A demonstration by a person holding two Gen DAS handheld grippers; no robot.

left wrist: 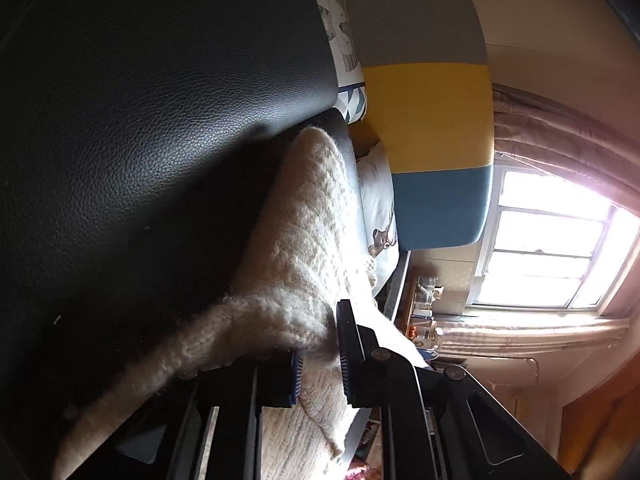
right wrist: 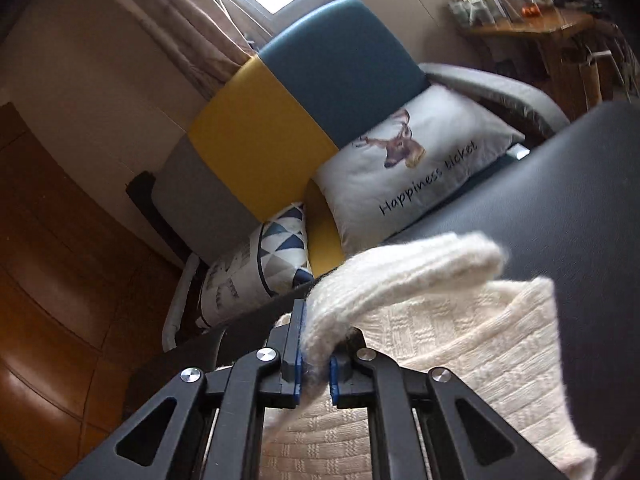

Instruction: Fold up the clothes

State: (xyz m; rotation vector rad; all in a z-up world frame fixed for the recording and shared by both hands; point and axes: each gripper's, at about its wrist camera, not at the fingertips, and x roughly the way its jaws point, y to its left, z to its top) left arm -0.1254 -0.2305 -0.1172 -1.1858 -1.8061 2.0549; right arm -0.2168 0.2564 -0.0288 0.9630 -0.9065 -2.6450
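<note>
A dark leather bench (right wrist: pixel 580 208) is spread with a cream knitted sweater (right wrist: pixel 472 344). A fold of it is pinched in the right claw (right wrist: pixel 315 364), another edge in the left claw (left wrist: pixel 320 364). Beyond the sweater a deer-print pillow (right wrist: pixel 416 160) is propped against a colour-block sofa (right wrist: pixel 280 112).

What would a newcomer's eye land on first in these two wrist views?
The fluffy cream knitted sweater lies on the dark leather-textured surface, a fold pinched in each hand-held gripper: right, left. Behind, against the grey, yellow and blue block-coloured sofa back, leans a white cushion with a deer head print.
</note>
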